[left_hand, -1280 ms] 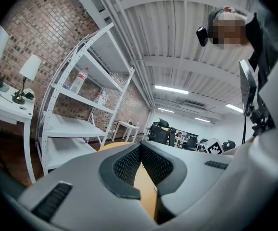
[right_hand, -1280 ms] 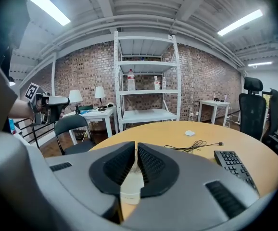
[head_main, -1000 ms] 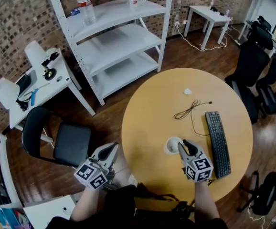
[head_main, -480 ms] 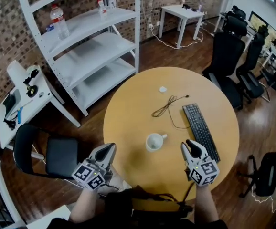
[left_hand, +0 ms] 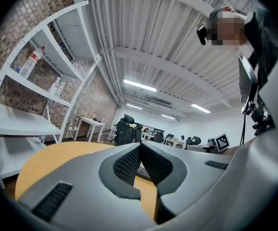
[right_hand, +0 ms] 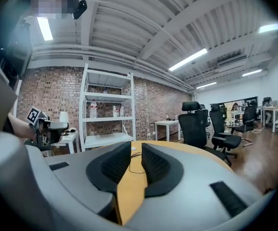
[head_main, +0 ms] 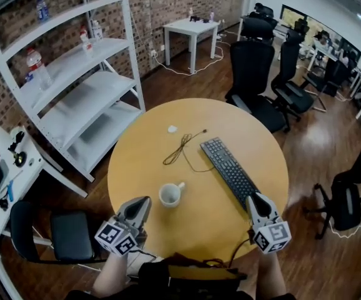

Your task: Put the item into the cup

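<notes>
Far left: one white side table [head_main: 5, 167] with small dark things on it, too small to tell apart.
Shelving: one white shelf unit [head_main: 74, 74]; three bottles [head_main: 35, 62] can be counted on it.
Seat: one black chair [head_main: 68, 236] stands beside the table's lower left edge, near the left gripper.
Left tool: the left gripper [head_main: 142, 200] is at the table's near edge, jaws closed tip to tip with nothing in them.
Surface: one round wooden table [head_main: 137, 167].
Task's thing: one white cup [head_main: 170, 194] stands upright on the table between the two grippers, nearer the left one, handle to the right. Its inside cannot be made out.
Far side: one small white object [head_main: 172, 129] lies well apart from the cup.
Between them: one loose dark cable [head_main: 180, 149].
Right of cup: one black keyboard [head_main: 230, 170] lies diagonally, its near end close to the right gripper.
Right tool: the right gripper [head_main: 255, 199] has its jaws closing, a narrow gap left and nothing between them.
Beyond: several office chairs [head_main: 252, 58].
</notes>
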Demonstrator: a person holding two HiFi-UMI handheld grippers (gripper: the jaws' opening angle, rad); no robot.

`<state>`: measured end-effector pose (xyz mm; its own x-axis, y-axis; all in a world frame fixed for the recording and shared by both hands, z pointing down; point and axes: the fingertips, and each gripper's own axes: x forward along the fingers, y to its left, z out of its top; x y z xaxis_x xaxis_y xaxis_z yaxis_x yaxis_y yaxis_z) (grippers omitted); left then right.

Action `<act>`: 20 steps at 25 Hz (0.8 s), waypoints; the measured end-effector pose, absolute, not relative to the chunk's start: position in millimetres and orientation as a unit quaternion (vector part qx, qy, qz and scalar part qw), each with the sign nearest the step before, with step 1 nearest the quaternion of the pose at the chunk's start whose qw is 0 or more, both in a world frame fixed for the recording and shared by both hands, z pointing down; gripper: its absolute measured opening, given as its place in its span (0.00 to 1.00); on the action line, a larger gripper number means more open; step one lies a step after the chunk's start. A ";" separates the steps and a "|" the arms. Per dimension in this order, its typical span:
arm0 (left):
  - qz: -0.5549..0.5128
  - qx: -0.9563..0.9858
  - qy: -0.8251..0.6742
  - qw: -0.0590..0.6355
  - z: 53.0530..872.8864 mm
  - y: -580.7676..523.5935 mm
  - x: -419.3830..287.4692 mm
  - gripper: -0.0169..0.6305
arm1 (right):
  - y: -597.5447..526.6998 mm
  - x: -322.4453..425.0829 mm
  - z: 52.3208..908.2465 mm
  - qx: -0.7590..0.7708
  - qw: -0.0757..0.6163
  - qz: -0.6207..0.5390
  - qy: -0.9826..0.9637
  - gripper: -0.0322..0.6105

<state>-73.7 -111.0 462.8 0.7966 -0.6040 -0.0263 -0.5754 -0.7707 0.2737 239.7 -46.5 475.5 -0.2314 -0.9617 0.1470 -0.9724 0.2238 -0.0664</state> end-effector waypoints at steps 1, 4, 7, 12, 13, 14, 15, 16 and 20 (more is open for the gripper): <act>-0.057 0.942 -0.306 0.128 462.2 -111.0 -66.3 0.03 | -39.8 248.2 472.6 0.627 0.029 0.070 -0.775 0.16; -0.059 0.946 -0.294 0.127 457.7 -109.2 -50.3 0.03 | -21.3 269.3 465.0 0.648 0.004 0.065 -0.759 0.09; -0.056 0.946 -0.293 0.124 456.3 -107.4 -46.7 0.03 | -13.1 281.5 470.3 0.657 -0.015 0.074 -0.750 0.07; -0.048 0.943 -0.308 0.118 458.3 -105.0 -56.2 0.03 | -17.6 278.3 477.0 0.652 -0.012 0.075 -0.754 0.06; -0.047 0.941 -0.312 0.119 459.8 -105.4 -59.8 0.03 | -20.4 275.0 475.7 0.649 -0.012 0.074 -0.757 0.06; -0.047 0.940 -0.315 0.121 461.2 -105.8 -63.5 0.03 | -23.2 271.5 474.8 0.645 -0.012 0.074 -0.760 0.06; -0.047 0.939 -0.319 0.121 461.5 -106.2 -67.2 0.03 | -25.5 268.1 474.4 0.641 -0.012 0.074 -0.764 0.06; -0.049 0.937 -0.324 0.120 460.5 -106.5 -70.7 0.03 | -27.2 265.1 474.0 0.637 -0.011 0.074 -0.767 0.06; -0.058 0.932 -0.334 0.125 458.6 -105.7 -77.0 0.03 | -32.2 259.5 472.0 0.626 -0.013 0.075 -0.776 0.06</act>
